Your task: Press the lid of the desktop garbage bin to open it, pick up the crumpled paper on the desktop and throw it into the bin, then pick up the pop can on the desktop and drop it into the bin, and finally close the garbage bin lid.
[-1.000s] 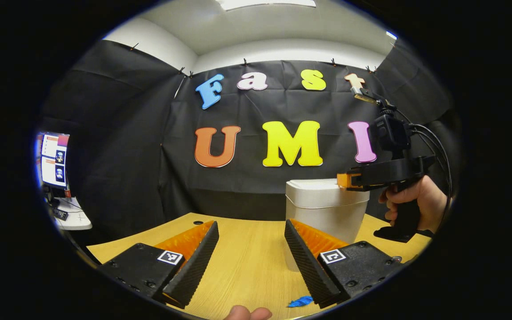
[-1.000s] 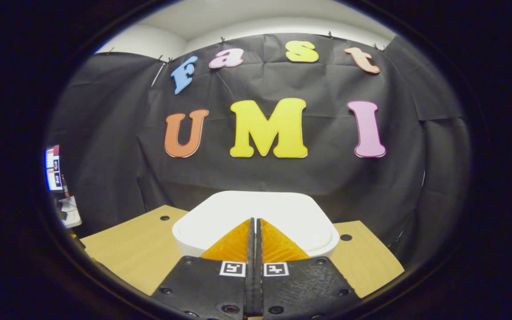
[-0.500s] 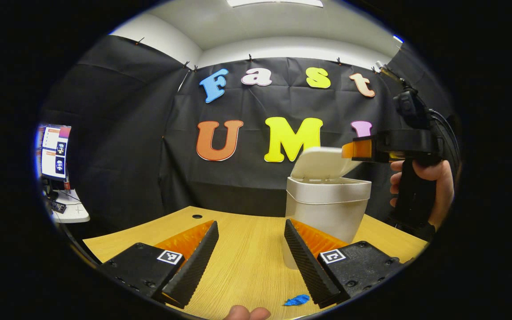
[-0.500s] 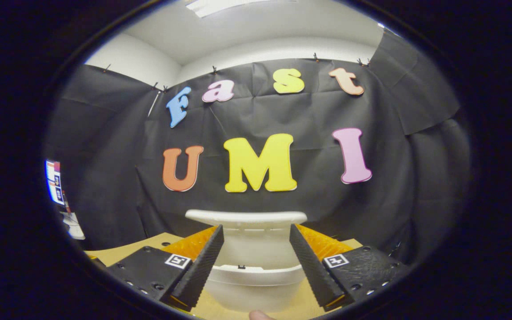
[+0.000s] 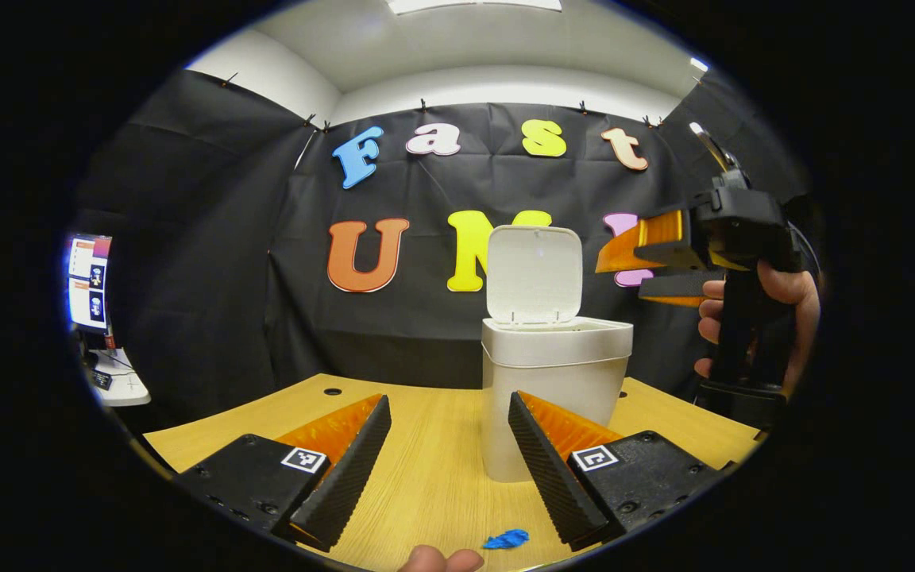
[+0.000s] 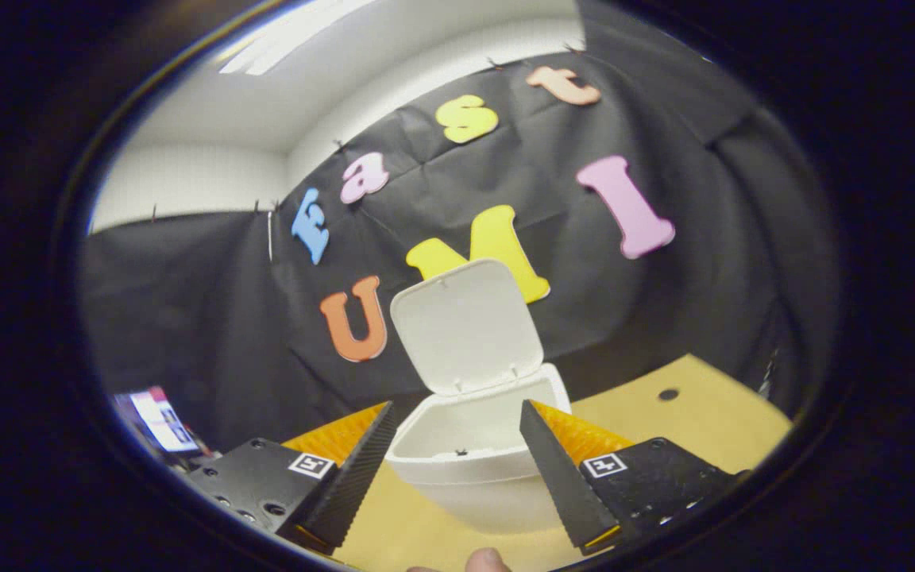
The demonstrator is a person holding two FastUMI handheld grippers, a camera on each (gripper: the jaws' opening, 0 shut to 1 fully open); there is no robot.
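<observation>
White plastic desktop bin (image 5: 557,381), frame centre: its hinged lid (image 5: 534,274), shut a second ago, now stands upright. Both the left hand-held gripper (image 5: 445,453) and the right hand-held gripper (image 6: 451,469) gape empty, ready for paper.

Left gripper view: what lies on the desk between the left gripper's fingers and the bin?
Bare wooden desk lies between the open left gripper and the bin, whose lid stands up.
</observation>
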